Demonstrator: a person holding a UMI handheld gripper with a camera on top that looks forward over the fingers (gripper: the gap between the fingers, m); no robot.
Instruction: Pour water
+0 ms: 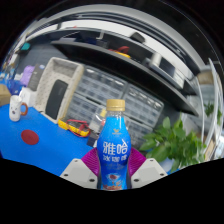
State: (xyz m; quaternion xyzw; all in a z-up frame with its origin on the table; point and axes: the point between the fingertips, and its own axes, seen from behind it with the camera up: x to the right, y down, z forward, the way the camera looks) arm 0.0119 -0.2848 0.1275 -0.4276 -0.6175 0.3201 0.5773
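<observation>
A blue plastic bottle (114, 145) with an orange cap and white Chinese lettering stands upright between my fingers, filling the gap. My gripper (113, 170) is shut on the bottle: both purple pads (92, 163) press against its lower body, left and right. The bottle appears lifted above the blue table surface (45, 150). No cup or other vessel for the water shows in this view.
A green leafy plant (180, 145) stands to the right beyond the fingers. A white object with a red button (16, 108) and small yellow items (75, 126) lie on the blue surface to the left. Grey shelving (130, 60) and a white crate-like box (60, 85) stand behind.
</observation>
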